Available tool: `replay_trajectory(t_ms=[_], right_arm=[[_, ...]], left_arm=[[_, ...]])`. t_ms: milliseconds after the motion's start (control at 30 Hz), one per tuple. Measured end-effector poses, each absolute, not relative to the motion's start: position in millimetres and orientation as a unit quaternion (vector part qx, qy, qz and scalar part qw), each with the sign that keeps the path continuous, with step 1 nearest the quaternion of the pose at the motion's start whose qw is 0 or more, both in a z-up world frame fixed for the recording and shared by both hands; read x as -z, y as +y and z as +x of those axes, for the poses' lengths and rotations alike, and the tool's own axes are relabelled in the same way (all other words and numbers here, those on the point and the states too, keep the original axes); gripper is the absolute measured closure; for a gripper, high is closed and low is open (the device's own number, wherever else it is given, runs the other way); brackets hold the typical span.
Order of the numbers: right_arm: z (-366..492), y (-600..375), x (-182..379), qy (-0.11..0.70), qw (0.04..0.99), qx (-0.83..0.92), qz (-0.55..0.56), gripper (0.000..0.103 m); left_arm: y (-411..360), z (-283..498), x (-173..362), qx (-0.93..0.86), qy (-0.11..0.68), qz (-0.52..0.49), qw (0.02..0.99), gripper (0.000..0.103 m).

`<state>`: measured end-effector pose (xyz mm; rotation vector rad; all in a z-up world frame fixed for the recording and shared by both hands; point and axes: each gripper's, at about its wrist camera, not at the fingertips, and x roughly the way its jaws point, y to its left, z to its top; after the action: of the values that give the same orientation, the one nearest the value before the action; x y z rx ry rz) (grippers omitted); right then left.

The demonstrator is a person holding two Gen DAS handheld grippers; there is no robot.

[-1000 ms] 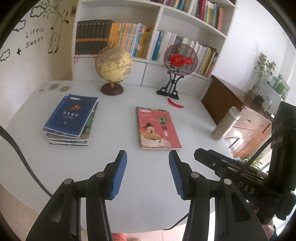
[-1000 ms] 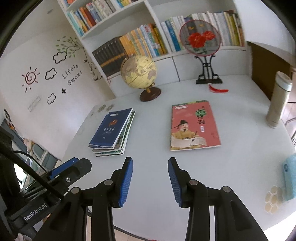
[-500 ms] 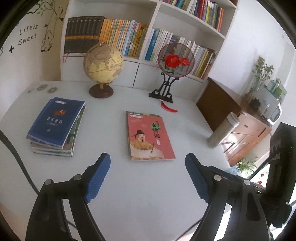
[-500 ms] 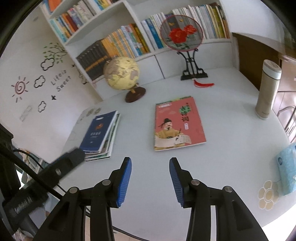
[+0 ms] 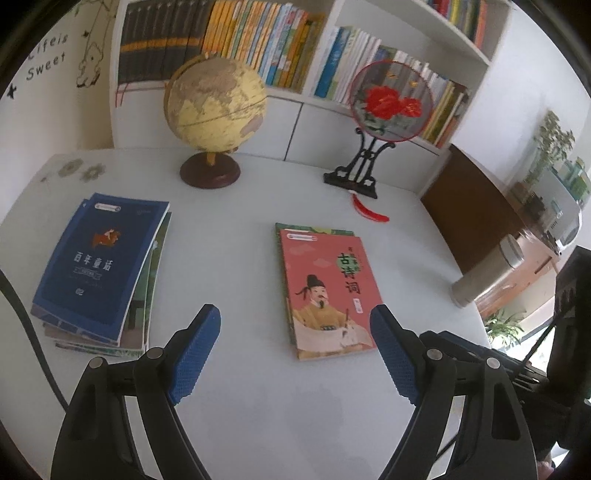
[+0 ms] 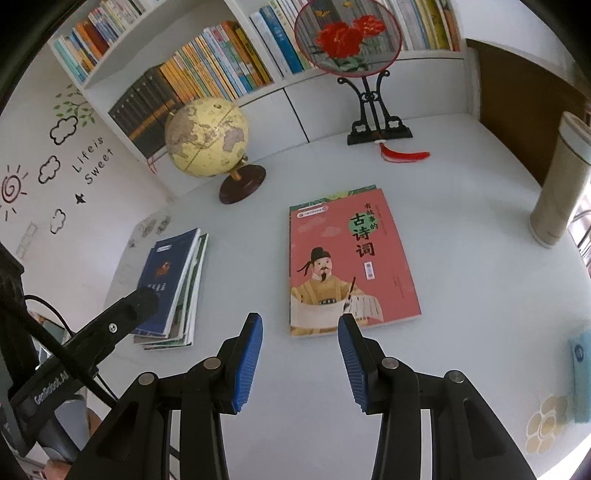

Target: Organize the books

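Left tongs [image 5: 295, 325]: angled downward over the worktop [image 5: 258, 398], jaws spread wide, nothing between them; near edge of the red book [image 5: 327, 291] lay just beyond the tips.
Right tongs [image 6: 300, 334]: angled downward, jaws partly spread, empty, poised just short of the same book's [image 6: 347, 262] near edge.
Red book: salmon-red cover bearing a robed, bearded figure and large Chinese characters; lay flat mid-worktop atop a green-edged volume.
Blue book [image 5: 99, 258]: navy cover with white lettering; topped a loose stack [image 6: 173, 291] on the worktop's left side, well apart from the red book.
Worktop: pale, matte. At the rear stood a globe [image 5: 214, 110] and a round embroidered fan [image 6: 349, 35] on a black stand; a steel flask [image 6: 563, 181] stood to the right.
Room: white bookshelf [image 5: 332, 74] packed with upright books; wall decals.
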<state>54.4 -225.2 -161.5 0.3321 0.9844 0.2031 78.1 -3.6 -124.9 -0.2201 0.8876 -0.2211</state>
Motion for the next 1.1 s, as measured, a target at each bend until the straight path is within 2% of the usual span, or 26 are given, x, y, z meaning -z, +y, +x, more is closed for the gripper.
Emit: replay_trajectory(t_ms=[533, 767, 1100], right_arm=[[85.6, -238.7, 218.8, 0.508, 0.840, -0.073, 0.175, 0.062], [107.0, -270.7, 246.4, 0.519, 0.834, -0.064, 0.178, 0.062], [153.2, -296.2, 284.4, 0.541, 0.822, -0.067, 0.163, 0.062]], left_arm=[[-17.8, 112.6, 184.3, 0.125, 0.473, -0.072, 0.869, 0.021], [-12.9, 142.0, 223.3, 0.157, 0.515, -0.149, 0.830, 0.022], [-56.6, 166.8, 267.9, 0.185, 0.539, -0.151, 0.808, 0.023]])
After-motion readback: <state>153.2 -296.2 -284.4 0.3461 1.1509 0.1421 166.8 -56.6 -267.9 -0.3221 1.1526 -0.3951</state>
